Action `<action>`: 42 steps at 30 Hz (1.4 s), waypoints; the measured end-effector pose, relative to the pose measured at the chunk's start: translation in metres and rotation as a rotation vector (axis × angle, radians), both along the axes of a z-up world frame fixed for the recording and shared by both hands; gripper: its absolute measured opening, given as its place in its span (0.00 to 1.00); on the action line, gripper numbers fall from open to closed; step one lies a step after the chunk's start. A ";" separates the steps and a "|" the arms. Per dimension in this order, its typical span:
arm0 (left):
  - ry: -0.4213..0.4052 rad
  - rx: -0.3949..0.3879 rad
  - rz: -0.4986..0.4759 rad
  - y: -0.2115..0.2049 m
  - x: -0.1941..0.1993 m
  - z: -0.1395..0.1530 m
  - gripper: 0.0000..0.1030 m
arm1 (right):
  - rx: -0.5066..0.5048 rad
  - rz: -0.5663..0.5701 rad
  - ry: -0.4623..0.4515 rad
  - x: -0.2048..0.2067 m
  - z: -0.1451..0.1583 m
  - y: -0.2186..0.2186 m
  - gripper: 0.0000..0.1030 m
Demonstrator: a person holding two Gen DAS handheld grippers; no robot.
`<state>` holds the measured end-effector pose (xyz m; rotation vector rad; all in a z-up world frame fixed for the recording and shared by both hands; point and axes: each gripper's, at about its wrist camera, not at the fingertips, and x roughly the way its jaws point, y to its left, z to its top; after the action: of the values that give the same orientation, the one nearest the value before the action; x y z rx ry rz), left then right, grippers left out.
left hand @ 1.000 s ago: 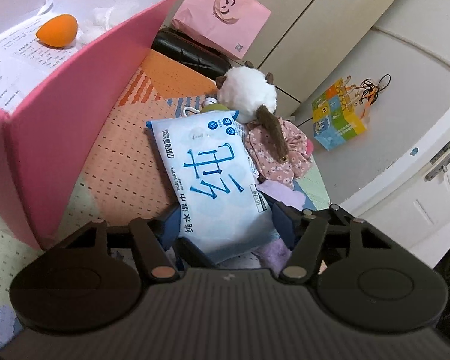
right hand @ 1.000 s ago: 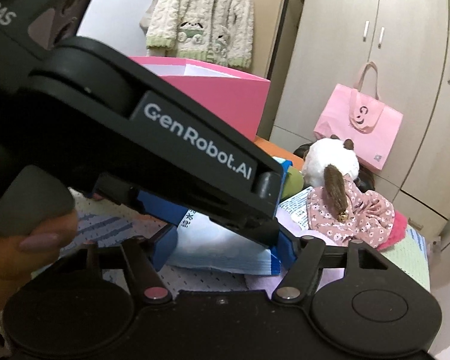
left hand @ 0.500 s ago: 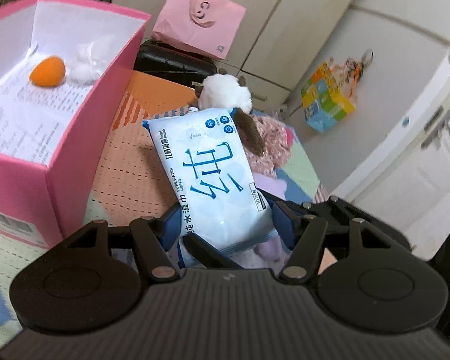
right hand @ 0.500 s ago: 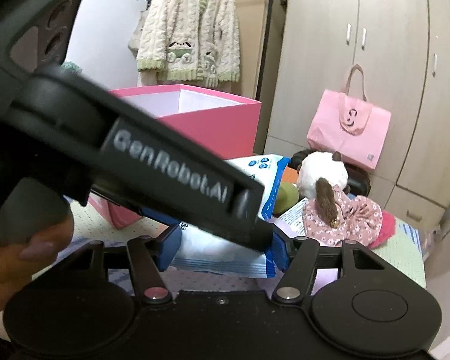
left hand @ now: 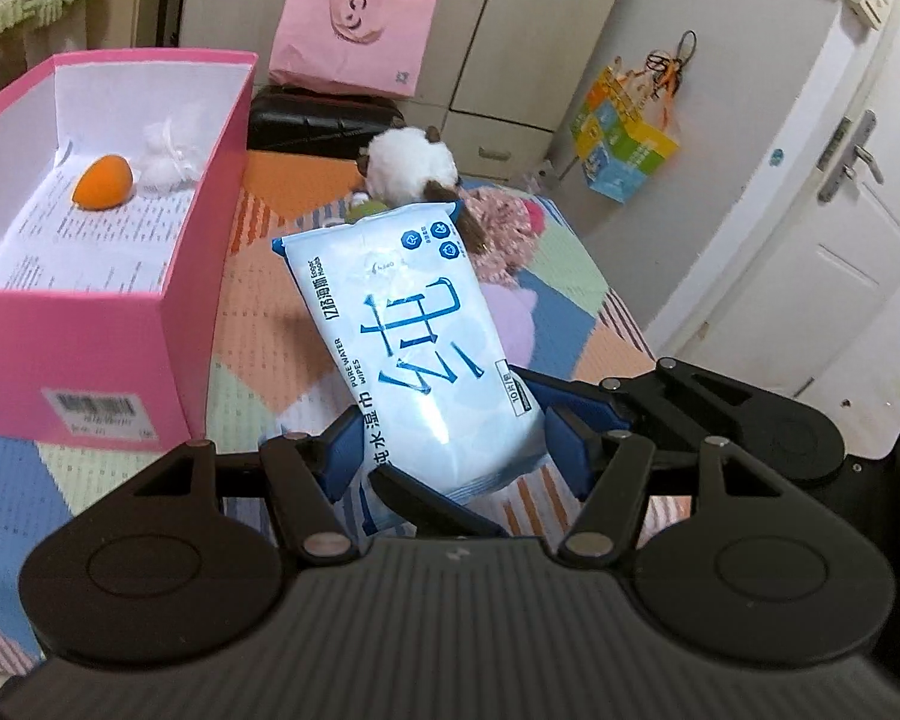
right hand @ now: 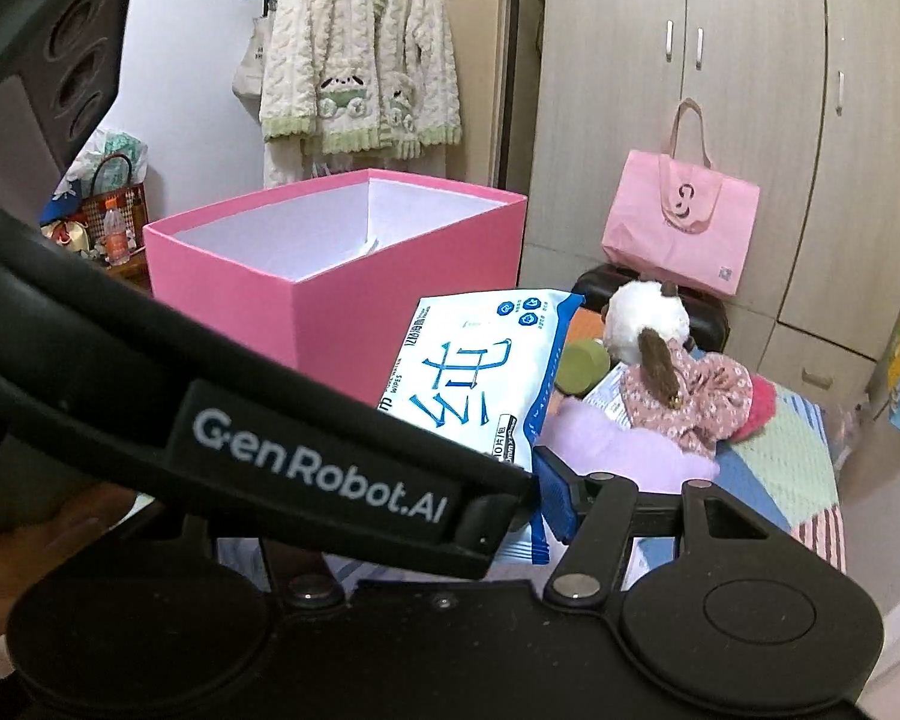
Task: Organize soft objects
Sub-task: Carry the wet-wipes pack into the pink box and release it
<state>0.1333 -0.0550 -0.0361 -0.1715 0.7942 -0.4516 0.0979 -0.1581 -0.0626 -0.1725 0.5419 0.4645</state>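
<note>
A pale blue pack of wet wipes [left hand: 414,348] hangs tilted above the patchwork bed cover [left hand: 258,354], its top end toward the plush toy. My left gripper [left hand: 456,450] is shut on its lower end, a blue pad on each side. My right gripper [right hand: 450,480] grips the same end of the wipes pack [right hand: 474,366]; its right fingertip pad [right hand: 555,495] presses the pack's edge, and the left gripper's body hides its other finger. The open pink box [left hand: 90,360] to the left holds an orange sponge [left hand: 102,183] and white fluff [left hand: 171,156].
On the bed beyond the pack lie a white plush toy [left hand: 411,165], a floral cloth [left hand: 504,228] and a lilac soft thing [left hand: 513,312]. A pink bag [left hand: 354,30] sits on a black case [left hand: 324,120] by the wardrobe. A door [left hand: 810,252] is at right.
Both grippers have risen with the wipes pack, lifting it off the bed. The left one has rolled, so the pink box shows its inside more fully. The right jaws closed in on the pack.
</note>
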 end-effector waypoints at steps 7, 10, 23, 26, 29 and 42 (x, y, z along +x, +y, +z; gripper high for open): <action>0.072 -0.025 -0.051 0.018 -0.015 0.007 0.60 | -0.023 -0.001 0.069 -0.020 0.011 0.011 0.64; 0.086 -0.039 -0.056 0.028 -0.020 0.010 0.60 | -0.054 0.013 0.071 -0.030 0.018 0.022 0.64; 0.161 -0.054 -0.087 0.093 -0.038 0.041 0.60 | -0.132 0.162 0.076 -0.051 0.055 0.078 0.64; 0.139 -0.052 -0.078 0.107 -0.035 0.050 0.60 | -0.129 0.171 0.048 -0.048 0.062 0.091 0.64; 0.121 -0.052 -0.065 0.119 -0.027 0.058 0.60 | -0.115 0.172 0.038 -0.038 0.068 0.101 0.64; 0.039 -0.046 -0.042 0.155 0.048 0.072 0.60 | 0.044 0.104 0.041 0.050 0.076 0.122 0.65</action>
<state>0.1815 0.1000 0.0358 -0.2071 0.8276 -0.5078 0.1475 -0.0363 0.0134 -0.1503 0.5642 0.5821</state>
